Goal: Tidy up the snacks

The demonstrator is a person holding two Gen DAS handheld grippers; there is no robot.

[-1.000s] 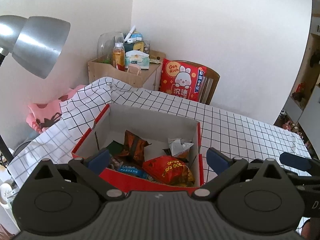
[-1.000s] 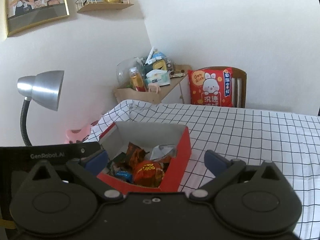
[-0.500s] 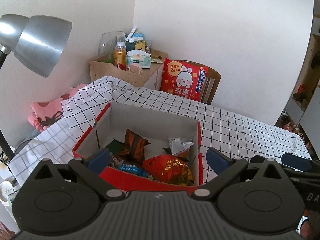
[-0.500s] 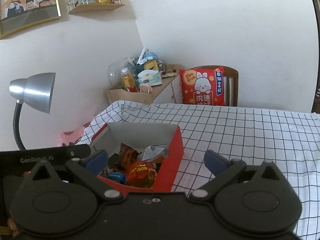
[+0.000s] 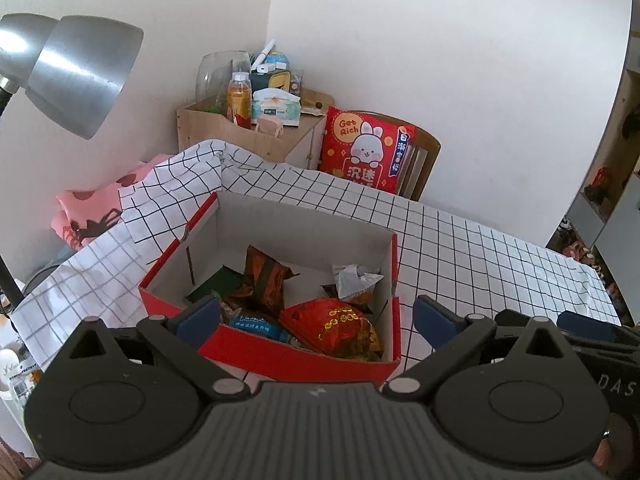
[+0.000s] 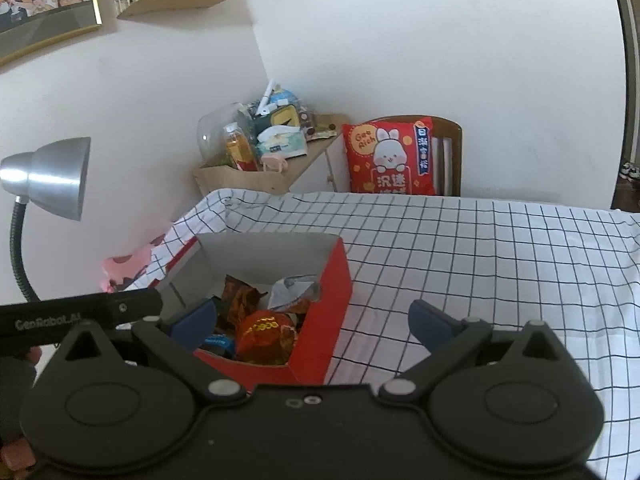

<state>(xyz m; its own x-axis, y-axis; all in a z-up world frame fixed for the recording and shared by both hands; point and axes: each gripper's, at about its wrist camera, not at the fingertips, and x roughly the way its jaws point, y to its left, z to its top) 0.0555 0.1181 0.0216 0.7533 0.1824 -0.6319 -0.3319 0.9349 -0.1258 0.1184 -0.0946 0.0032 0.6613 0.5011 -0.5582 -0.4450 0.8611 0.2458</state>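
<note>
A: Movement since the earlier frames: little. Right gripper (image 6: 312, 318) has drifted rightward and back, so the red box (image 6: 324, 320) sits further left in its view; left gripper (image 5: 316, 314) is nearly unchanged.

B: Gripper condition?

A: Both spread wide, both empty. Left one hovers over the near wall of the box; right one hangs near the box's right side, above the checked tablecloth (image 6: 480, 248).

B: Item one, container.

A: Red box (image 5: 280, 356), open top, pale inside, standing on the tablecloth near its left end.

B: Contents?

A: Orange-red packet (image 5: 332, 326) at the near right; brown packet (image 5: 264, 280) leaning upright mid-box; silver wrapper (image 5: 352, 280) against the right wall; blue packet (image 5: 256, 322) by the near wall; something dark green (image 5: 216, 284) lying flat at the left. All loose, overlapping.

B: Anything left outside?

A: No snacks visible on the cloth in either view.

B: Progress, then?

A: Judged late: gathering appears done. Remaining, at most, tidying the heap or shifting the box. Cannot tell which is intended.

B: Surroundings?

A: Silver desk lamp (image 5: 76, 76) at the left; red rabbit cushion (image 5: 364, 148) on a chair beyond the table.
</note>
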